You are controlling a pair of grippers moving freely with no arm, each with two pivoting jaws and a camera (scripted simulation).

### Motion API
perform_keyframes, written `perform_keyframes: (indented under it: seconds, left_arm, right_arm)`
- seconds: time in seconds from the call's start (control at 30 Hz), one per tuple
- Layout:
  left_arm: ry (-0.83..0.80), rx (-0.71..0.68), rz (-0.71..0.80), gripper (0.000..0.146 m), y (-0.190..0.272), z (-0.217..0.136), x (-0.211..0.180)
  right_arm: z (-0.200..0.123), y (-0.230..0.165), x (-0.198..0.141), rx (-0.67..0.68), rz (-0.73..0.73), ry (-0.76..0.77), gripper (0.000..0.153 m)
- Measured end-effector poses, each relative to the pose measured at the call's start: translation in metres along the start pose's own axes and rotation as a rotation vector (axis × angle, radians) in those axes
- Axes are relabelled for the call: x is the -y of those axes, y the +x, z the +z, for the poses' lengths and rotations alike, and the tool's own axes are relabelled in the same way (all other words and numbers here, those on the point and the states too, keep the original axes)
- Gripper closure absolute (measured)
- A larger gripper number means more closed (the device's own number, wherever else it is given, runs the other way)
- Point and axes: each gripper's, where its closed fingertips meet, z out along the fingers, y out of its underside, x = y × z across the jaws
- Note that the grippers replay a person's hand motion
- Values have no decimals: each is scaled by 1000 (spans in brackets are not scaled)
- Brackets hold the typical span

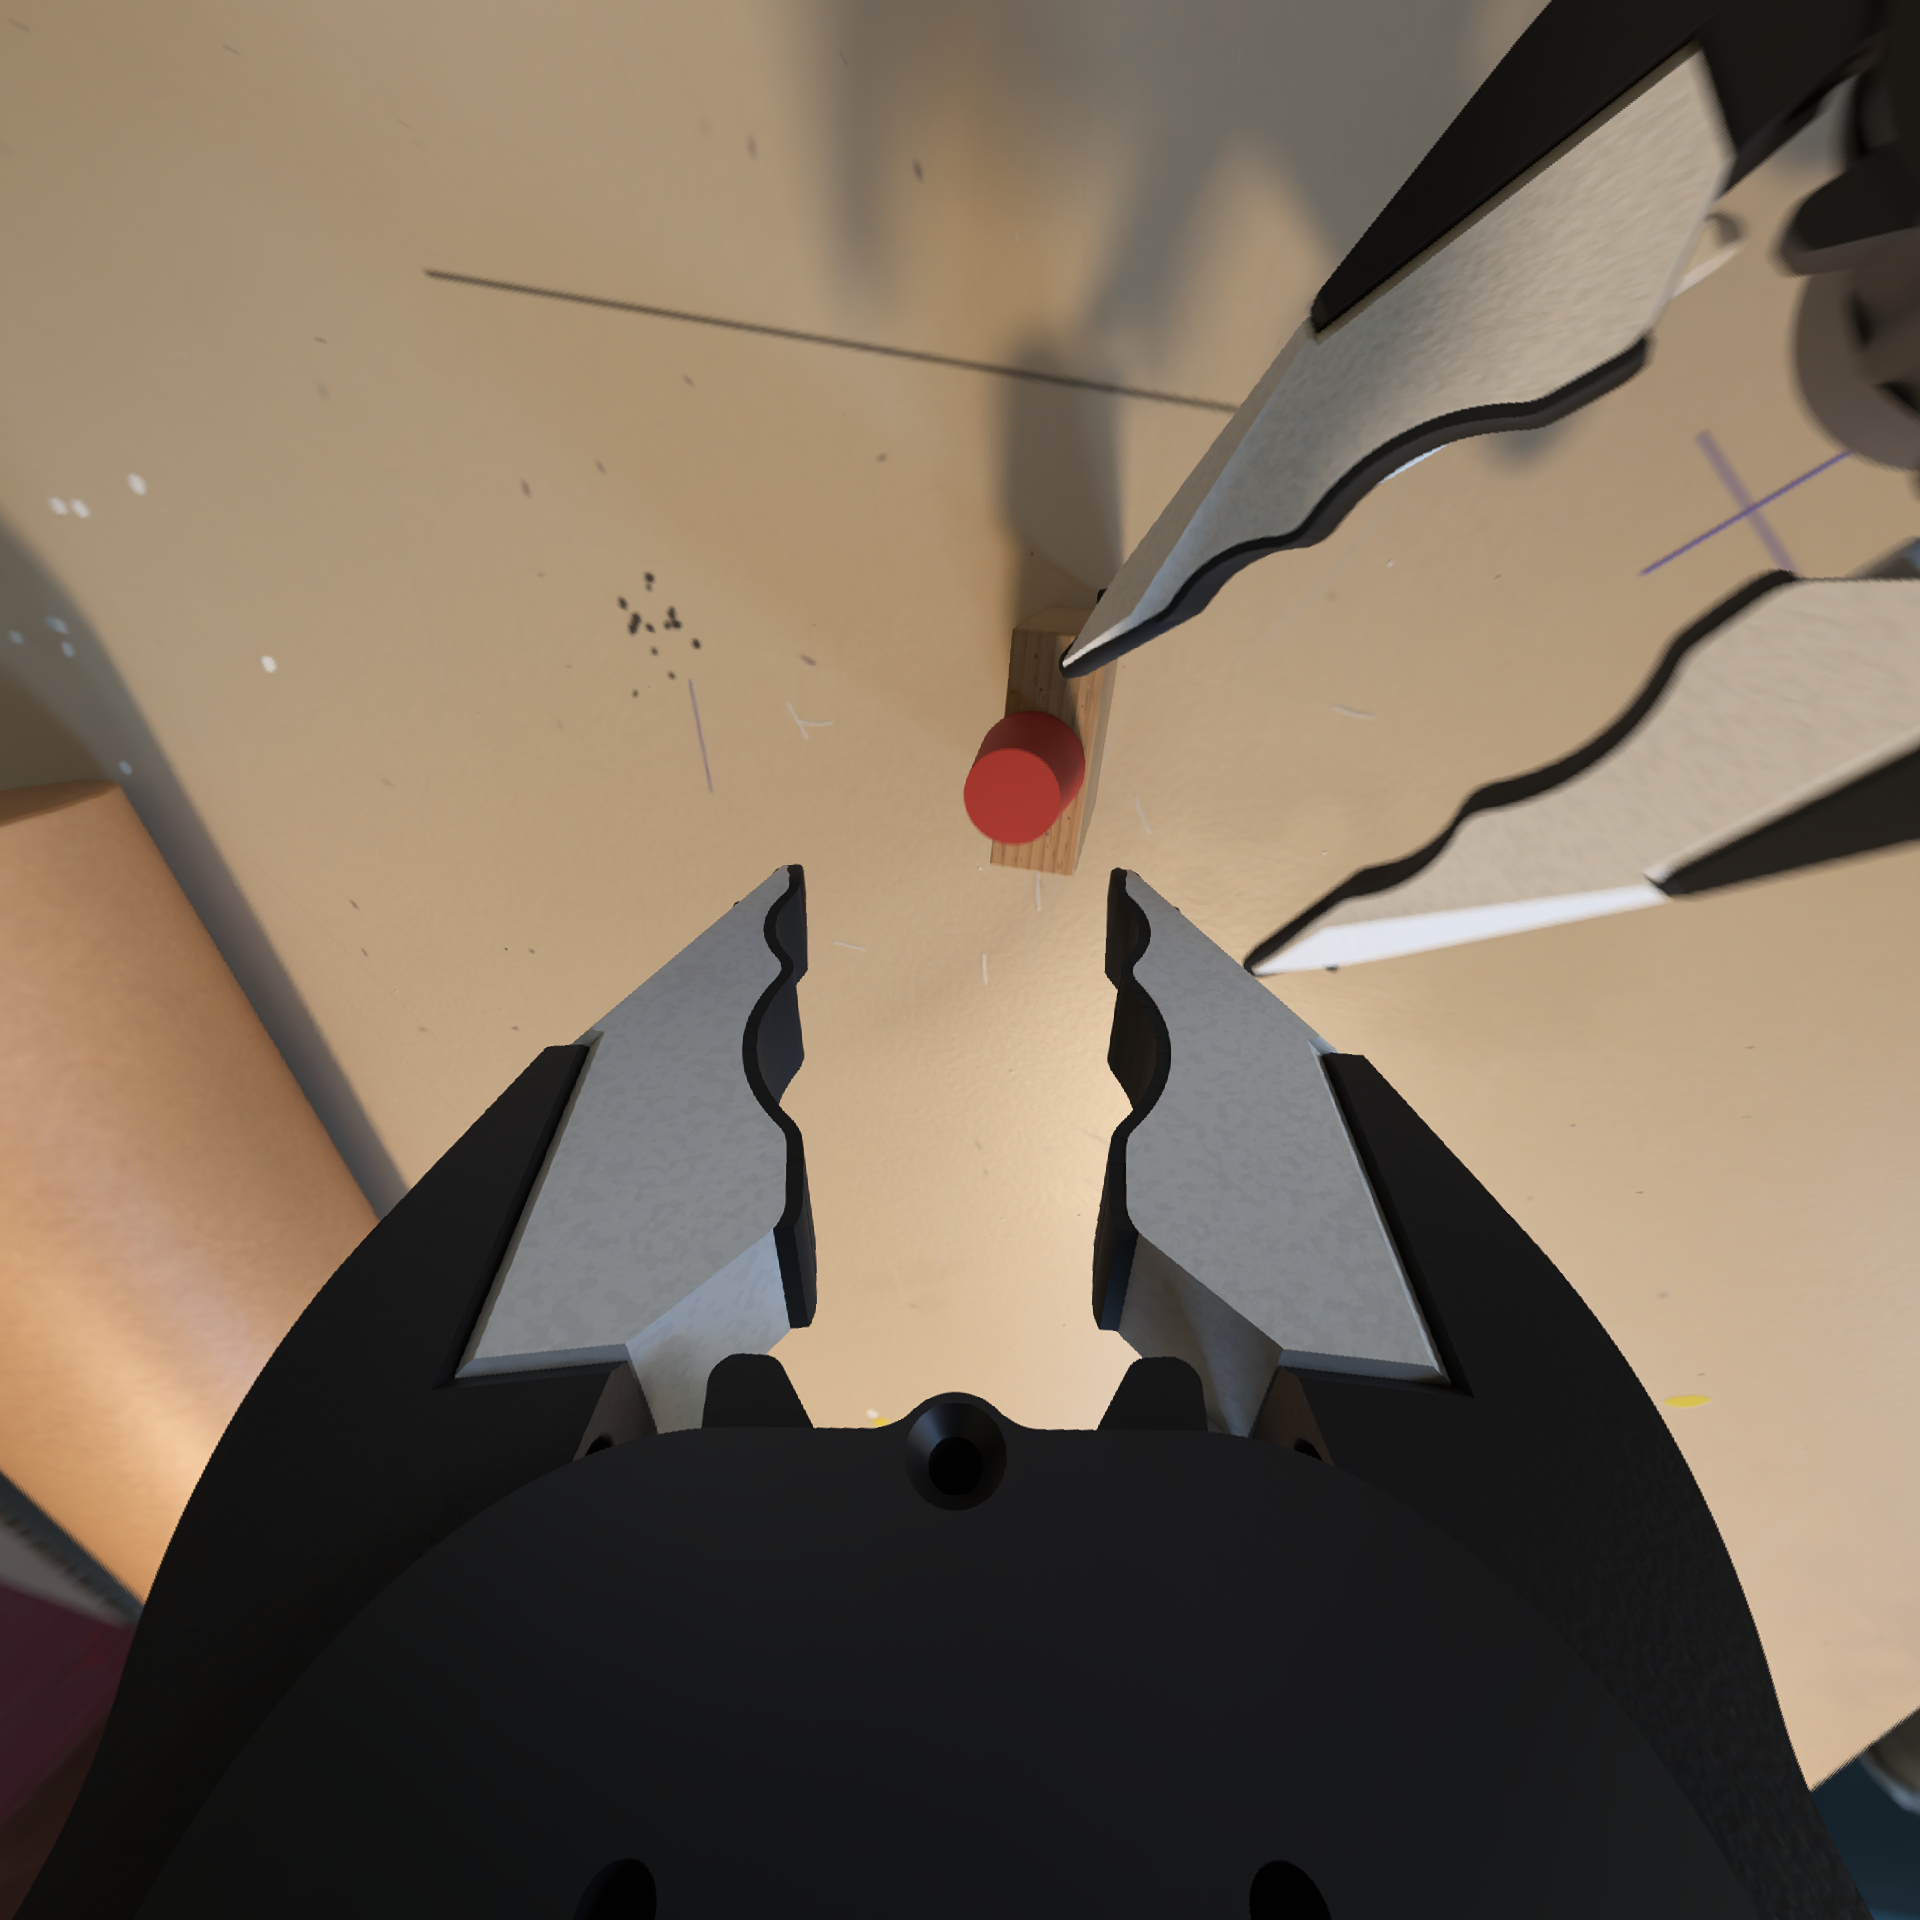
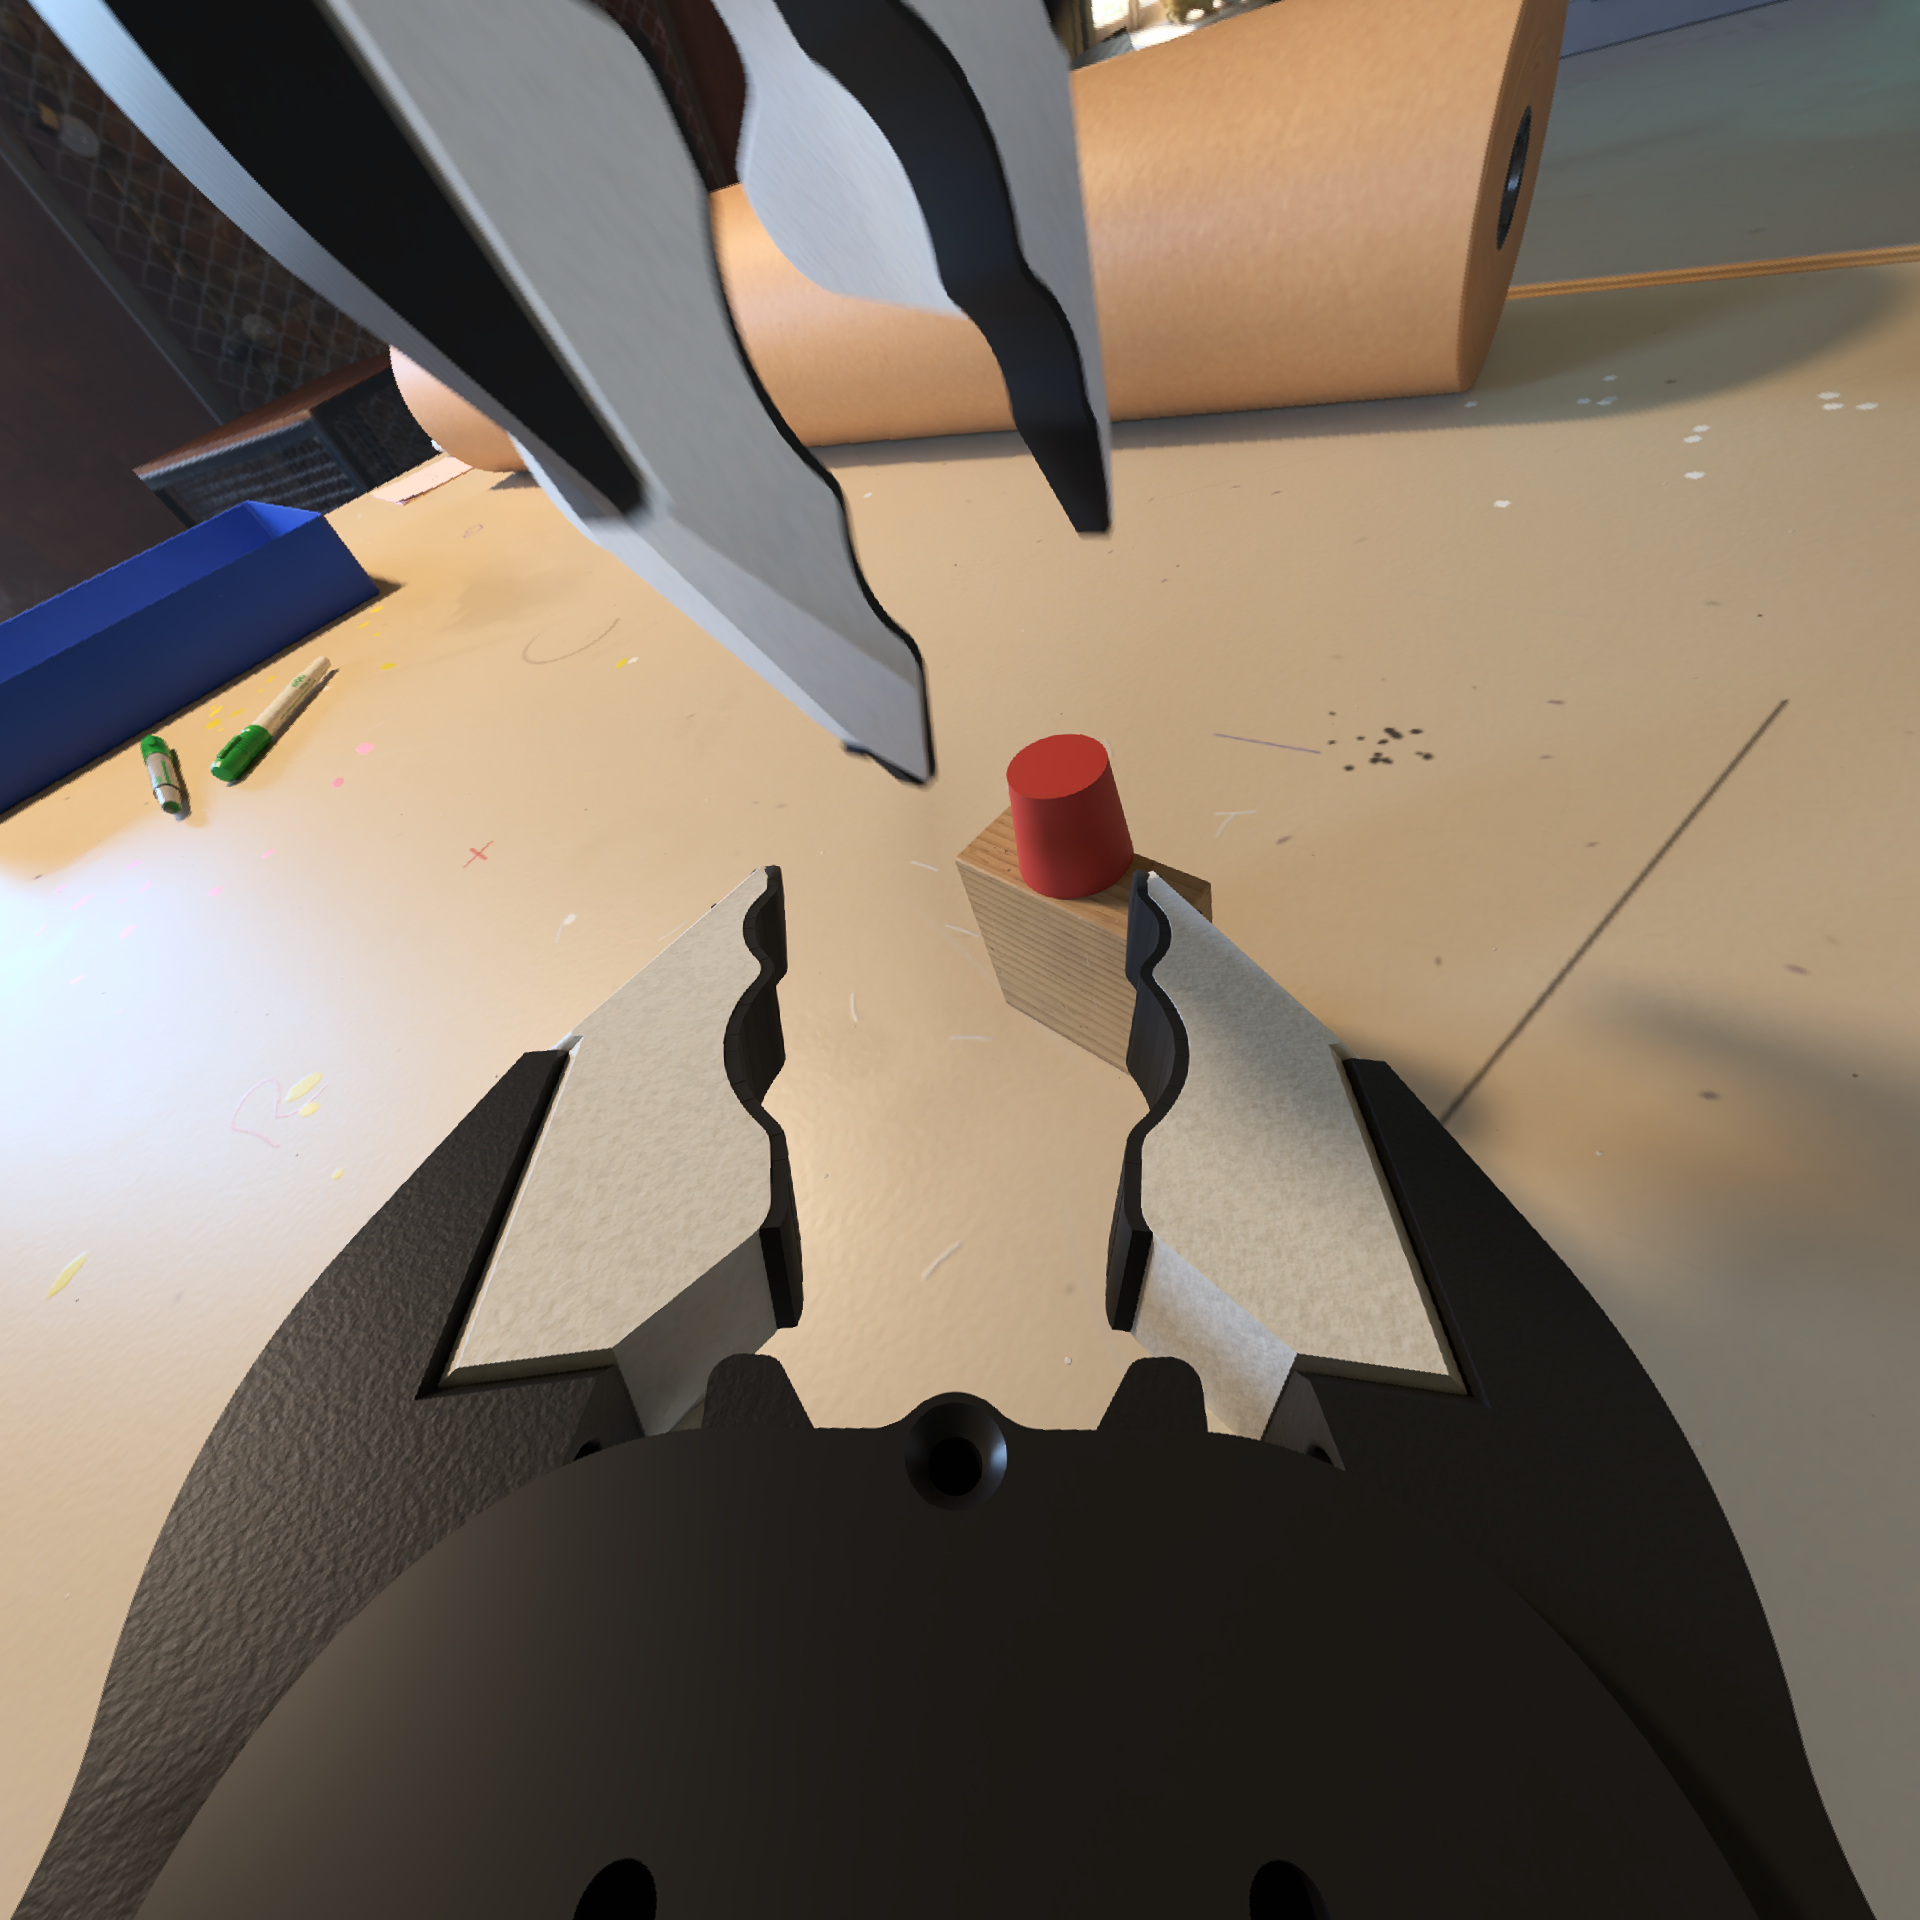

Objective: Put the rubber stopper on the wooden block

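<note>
Right wrist view – rubber stopper [image 2: 1068,816] upright on wooden block [image 2: 1060,966], both grippers' jaws spread, empty.

The rubber stopper [image 2: 1070,816] looks matt and smooth, an even red with no shine. The wooden block [image 2: 1055,971] shows pale, unfinished wood — fine layered grain lines run across its end face. The surface [image 2: 1351,582] is a matt tan sheet, slightly pebbled, flecked with paint specks and pen marks. The right gripper [image 2: 954,883] has a coarse black plastic body and grainy pale finger plates edged with smooth dark pads. The paper roll [image 2: 1278,239] looks fibrous and dull — kraft brown.
</note>
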Motion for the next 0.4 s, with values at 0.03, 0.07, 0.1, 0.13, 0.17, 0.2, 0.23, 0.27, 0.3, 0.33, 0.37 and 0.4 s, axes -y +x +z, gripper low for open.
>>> perform_keyframes:
  seconds: [0.03,0.07,0.1,0.13,0.17,0.2,0.23,0.27,0.3,0.33,0.37,0.4]
  left_arm:
    - [40,-1,-20,88,0,-9,-1]
    - [90,-3,-40,88,-1,-18,-2]
    - [148,-3,-64,88,0,-27,-5]
    - [214,-4,-97,88,0,-37,-9]
    - [283,-4,-135,88,0,-45,-14]
    - [357,-2,-179,88,1,-53,-20]
    - [440,6,-229,88,1,-58,-28]
    - [527,19,-289,87,2,-62,-36]
    - [616,30,-360,86,4,-63,-46]
    - [704,27,-433,87,10,-62,-58]
    - [785,17,-500,88,18,-60,-69]
    - [863,7,-570,91,26,-57,-79]
  right_arm:
    - [0,0,0,0,-1,0,86]
    - [0,0,0,1,-1,-1,86]
    - [0,0,0,2,-1,-2,86]
    - [0,0,0,2,-1,-2,86]
    - [0,0,0,2,-2,-3,87]
    - [0,0,0,2,-4,-4,87]
    - [0,0,0,3,-5,-5,87]
    - [-1,0,0,3,-7,-6,87]
    - [-1,0,-1,2,-9,-8,87]
    - [-1,0,-1,1,-13,-9,87]
    - [-1,0,-1,0,-16,-10,87]
    - [-1,0,-1,-1,-19,-11,87]
